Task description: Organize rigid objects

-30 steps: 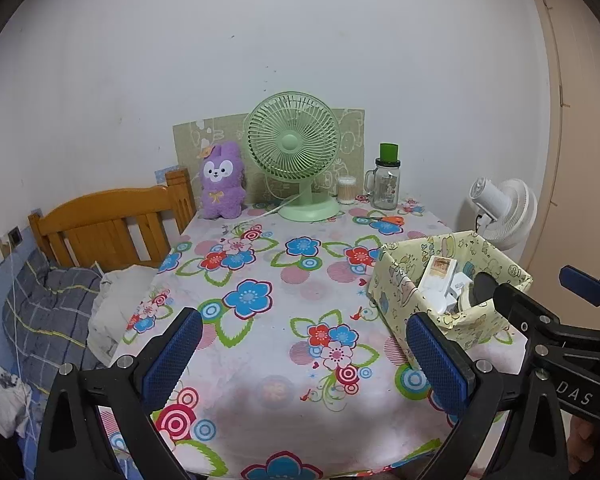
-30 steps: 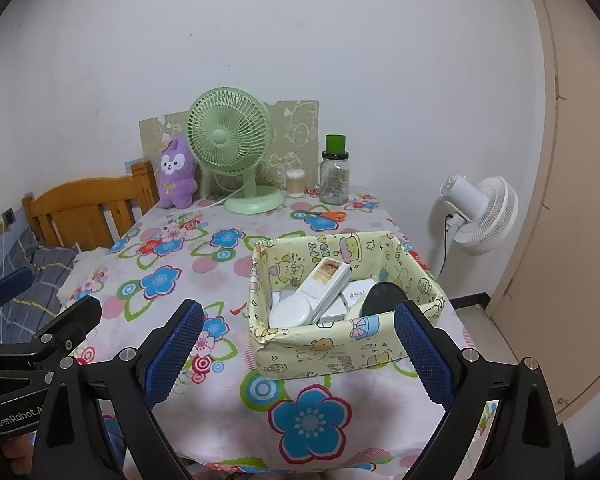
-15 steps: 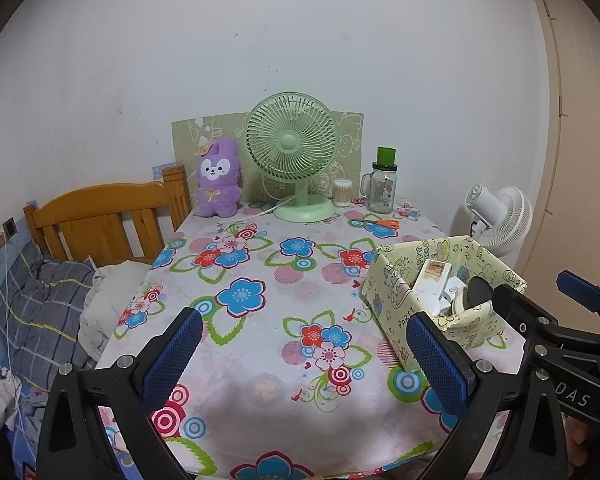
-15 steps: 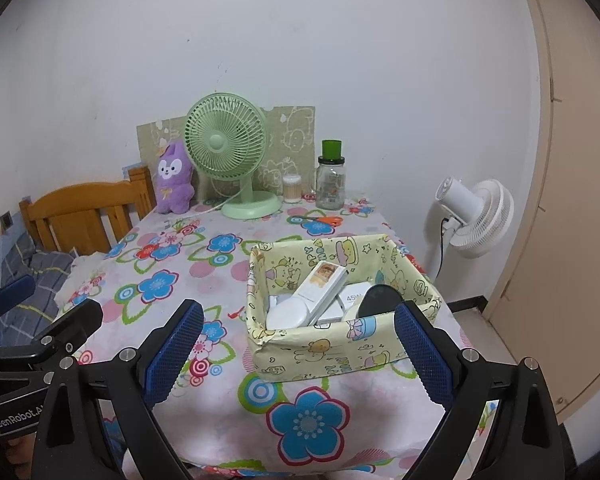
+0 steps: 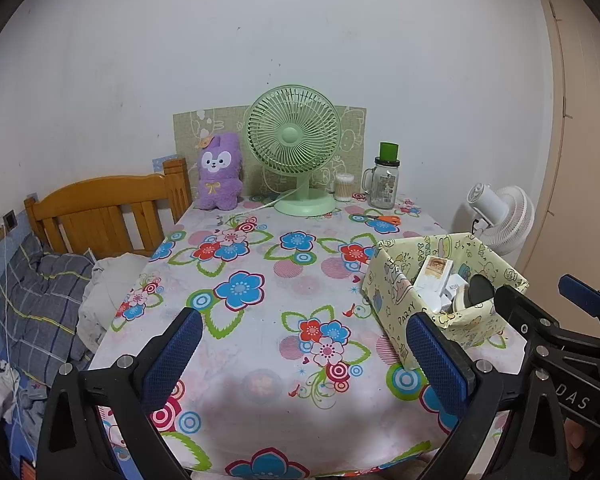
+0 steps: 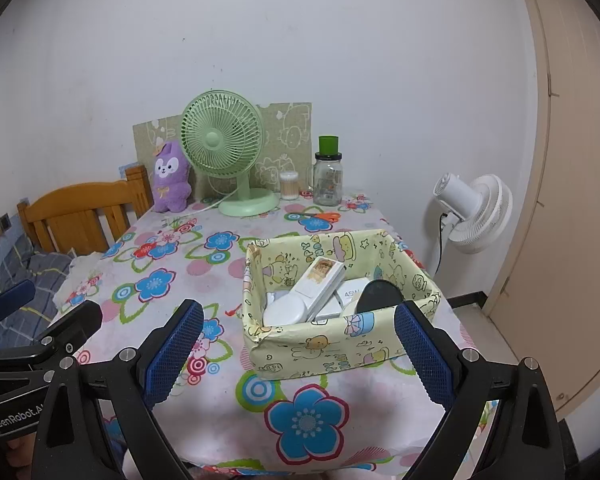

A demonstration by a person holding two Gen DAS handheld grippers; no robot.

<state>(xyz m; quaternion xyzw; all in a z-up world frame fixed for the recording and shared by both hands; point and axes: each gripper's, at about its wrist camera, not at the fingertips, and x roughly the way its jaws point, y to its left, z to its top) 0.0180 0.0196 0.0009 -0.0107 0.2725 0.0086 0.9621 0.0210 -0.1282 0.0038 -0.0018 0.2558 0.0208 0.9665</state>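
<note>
A yellow cartoon-print box (image 6: 328,344) stands on the floral tablecloth at the table's front right, also in the left wrist view (image 5: 396,300). It holds a tall white carton (image 6: 320,284), a white round case (image 6: 284,310), a white charger (image 6: 350,296) and a black round item (image 6: 380,294). My right gripper (image 6: 298,352) is open and empty, held back from the box's near wall. My left gripper (image 5: 300,356) is open and empty over the table's front edge, left of the box.
At the table's back stand a green desk fan (image 5: 296,148), a purple plush (image 5: 219,172), a cotton-swab jar (image 5: 344,187) and a glass jar with green lid (image 5: 385,178). Orange scissors (image 5: 382,219) lie near them. A wooden bed (image 5: 100,208) is left, a white floor fan (image 6: 472,208) right.
Both grippers have pulled back and up from the table, so the box and table look smaller. Both stay open and empty.
</note>
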